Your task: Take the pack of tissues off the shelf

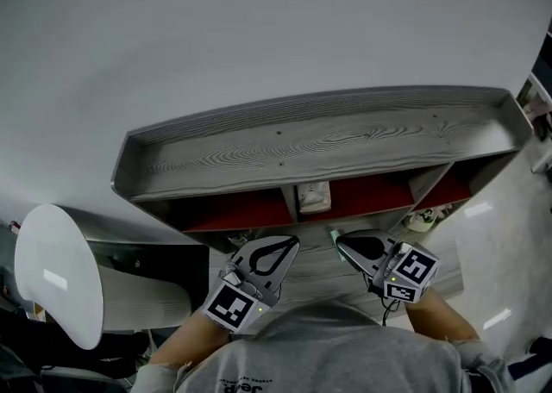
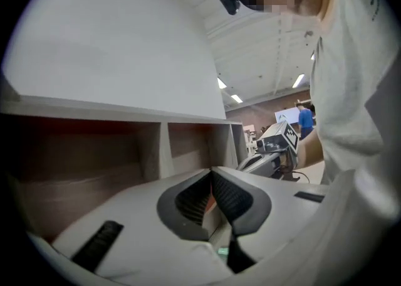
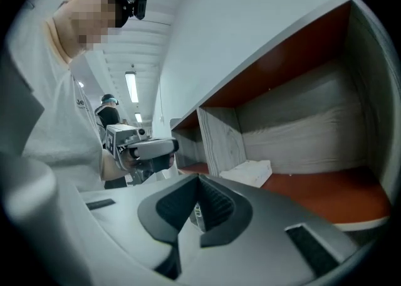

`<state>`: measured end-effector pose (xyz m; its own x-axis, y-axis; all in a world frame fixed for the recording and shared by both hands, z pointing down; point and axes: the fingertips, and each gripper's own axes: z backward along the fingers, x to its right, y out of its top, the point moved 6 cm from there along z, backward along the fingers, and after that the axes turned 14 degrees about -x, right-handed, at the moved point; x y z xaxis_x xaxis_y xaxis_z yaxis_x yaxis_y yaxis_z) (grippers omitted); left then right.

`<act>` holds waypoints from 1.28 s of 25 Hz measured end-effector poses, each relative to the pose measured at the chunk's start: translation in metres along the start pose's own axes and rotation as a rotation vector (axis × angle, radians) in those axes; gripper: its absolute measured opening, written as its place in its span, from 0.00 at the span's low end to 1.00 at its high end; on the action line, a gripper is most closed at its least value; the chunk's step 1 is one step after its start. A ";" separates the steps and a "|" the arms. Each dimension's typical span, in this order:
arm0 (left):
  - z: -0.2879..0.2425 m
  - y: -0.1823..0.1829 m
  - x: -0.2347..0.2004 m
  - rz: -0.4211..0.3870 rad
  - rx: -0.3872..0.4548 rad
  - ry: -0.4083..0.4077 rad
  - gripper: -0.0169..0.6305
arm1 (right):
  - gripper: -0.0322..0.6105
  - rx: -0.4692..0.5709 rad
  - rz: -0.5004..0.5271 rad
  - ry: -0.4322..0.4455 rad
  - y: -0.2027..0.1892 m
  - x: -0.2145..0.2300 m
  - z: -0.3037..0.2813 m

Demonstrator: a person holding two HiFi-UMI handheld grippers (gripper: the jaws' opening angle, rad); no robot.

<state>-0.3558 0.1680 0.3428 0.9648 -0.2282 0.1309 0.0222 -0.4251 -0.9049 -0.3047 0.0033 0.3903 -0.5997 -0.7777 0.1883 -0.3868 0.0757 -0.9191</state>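
Pack: the pack (image 1: 313, 197) lies flat on the red floor of the shelf's (image 1: 302, 143) middle bay; it is just right of a divider (image 3: 219, 140) and near the front edge; so it is on the shelf, not off it
Right tongs: the right tongs (image 3: 199, 178) are narrow, tips together, nothing between them; they point roughly level towards the pack's bay, short of it
Left tongs: the left tongs (image 2: 211, 170) are narrow too, tips meeting, empty; the pack does not show in the left gripper view
Likely step: a reach for the pack; the right side looks better placed, since the pack sits straight ahead of it
Opening: spread the jaws wide before entering the bay; shut tips would only shove the pack deeper
Approach: come in low and level, under the top board; mind the divider, which leaves little room on that side
Grip: the pack looks soft; pinch across its middle, not a loose corner of wrap; close firmly but without crushing
Withdrawal: raise it just clear of the floor; draw straight back out
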 end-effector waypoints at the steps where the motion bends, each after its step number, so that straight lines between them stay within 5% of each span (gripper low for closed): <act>1: -0.006 0.003 0.001 -0.024 -0.006 -0.008 0.08 | 0.08 -0.005 -0.010 -0.014 -0.003 -0.001 0.001; 5: -0.031 0.012 0.002 -0.200 -0.030 -0.006 0.14 | 0.08 -0.007 -0.040 -0.071 -0.012 -0.001 0.010; 8: -0.049 0.013 0.004 -0.372 -0.131 0.029 0.21 | 0.08 0.002 -0.056 -0.092 -0.016 0.001 0.020; 11: -0.066 0.015 0.009 -0.463 -0.217 0.085 0.24 | 0.08 0.009 -0.066 -0.087 -0.020 0.005 0.026; 18: -0.108 0.015 0.015 -0.524 -0.404 0.217 0.31 | 0.08 0.016 -0.061 -0.033 -0.029 0.018 0.040; 26: -0.144 0.012 0.012 -0.473 -0.627 0.387 0.31 | 0.08 0.032 -0.080 0.029 -0.041 0.038 0.063; 32: -0.162 0.020 0.011 -0.560 -0.749 0.473 0.34 | 0.08 0.047 -0.090 0.042 -0.046 0.049 0.080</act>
<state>-0.3868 0.0148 0.3916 0.6621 -0.0821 0.7449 0.1101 -0.9725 -0.2050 -0.2598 -0.0886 0.4144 -0.5929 -0.7534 0.2844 -0.4077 -0.0237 -0.9128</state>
